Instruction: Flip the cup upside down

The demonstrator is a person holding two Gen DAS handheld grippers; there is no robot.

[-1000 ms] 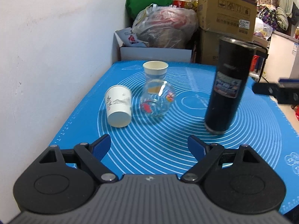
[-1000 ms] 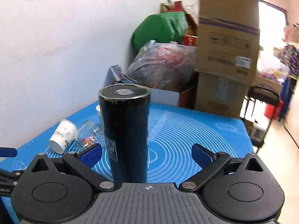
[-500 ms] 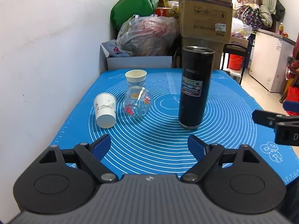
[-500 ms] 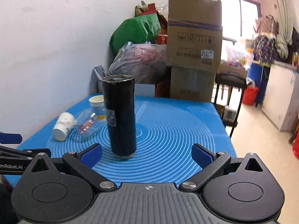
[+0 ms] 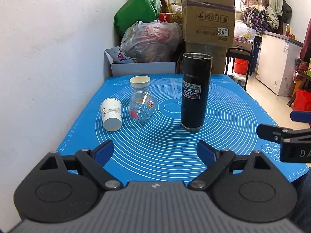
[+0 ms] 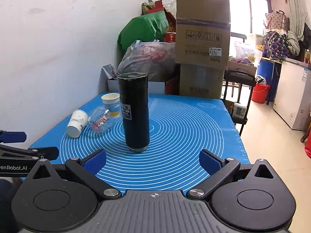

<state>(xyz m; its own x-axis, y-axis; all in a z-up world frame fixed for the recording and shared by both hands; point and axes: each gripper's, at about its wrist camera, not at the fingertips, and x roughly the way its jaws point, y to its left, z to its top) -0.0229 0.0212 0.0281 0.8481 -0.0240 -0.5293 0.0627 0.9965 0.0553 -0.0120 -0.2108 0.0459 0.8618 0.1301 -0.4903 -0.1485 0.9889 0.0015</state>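
Observation:
A tall black tumbler [image 5: 195, 91] stands on the blue mat [image 5: 165, 141] with its label upside down; it also shows in the right wrist view [image 6: 135, 112]. A white paper cup [image 5: 111, 114] lies on its side at the left, also in the right wrist view [image 6: 77, 123]. A clear glass cup [image 5: 141, 108] lies beside it, and a blue-and-white paper cup [image 5: 140, 82] stands upright behind. My left gripper [image 5: 154, 152] is open and empty over the mat's near edge. My right gripper [image 6: 152, 160] is open and empty, short of the tumbler.
A white wall [image 5: 48, 58] runs along the table's left side. Cardboard boxes [image 5: 209, 15] and full bags [image 5: 149, 40] are stacked behind the table. The table's right edge drops to the floor [image 6: 272, 145]. The right gripper's finger [image 5: 281, 134] shows at the right of the left view.
Both grippers have pulled back from the tumbler toward the mat's near edge. The tumbler and the cups have stayed in place.

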